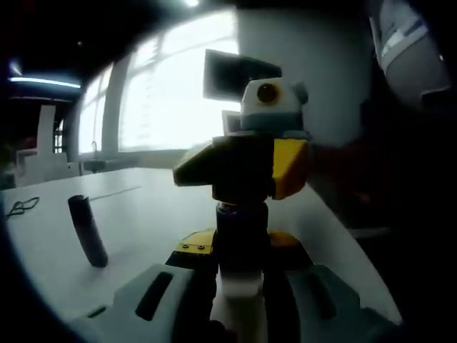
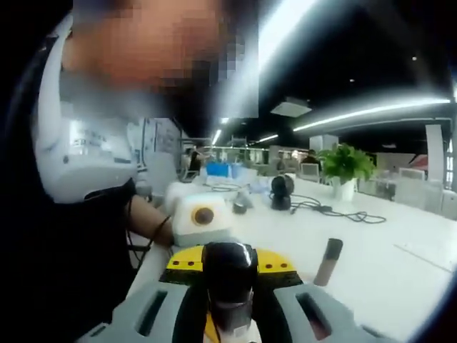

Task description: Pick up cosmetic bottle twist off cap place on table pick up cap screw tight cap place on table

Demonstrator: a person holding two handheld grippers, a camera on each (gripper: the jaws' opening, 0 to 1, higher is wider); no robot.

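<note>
Grey jaws of the left gripper (image 1: 241, 300) rise from the bottom of the left gripper view, pressed against the pale body of the bottle (image 1: 241, 286), which stands upright between them. Just above them the right gripper (image 1: 243, 187), black and yellow, comes in from beyond and pinches the bottle's dark cap (image 1: 241, 223) from the top. Both grippers are thus clamped on the same bottle, one on the body, one on the cap, above the white table (image 1: 157, 221).

Seen from the right gripper view, the right gripper (image 2: 230, 314) has its grey jaws closed around the glossy black cap (image 2: 230, 268), with the left gripper (image 2: 214, 261) showing its yellow front edge directly behind the cap.

Left of the bottle in the left gripper view, a second dark tube (image 1: 88, 230) stands tilted on the table, well apart from the grippers; the same tube (image 2: 328, 261) stands right of the bottle in the right gripper view. Farther off along the table are a black cable (image 2: 335, 212), a dark round device (image 2: 282, 191) and a green plant (image 2: 348, 166) in a white pot. A person's dark sleeve (image 2: 78, 250) lies left of the bottle.
</note>
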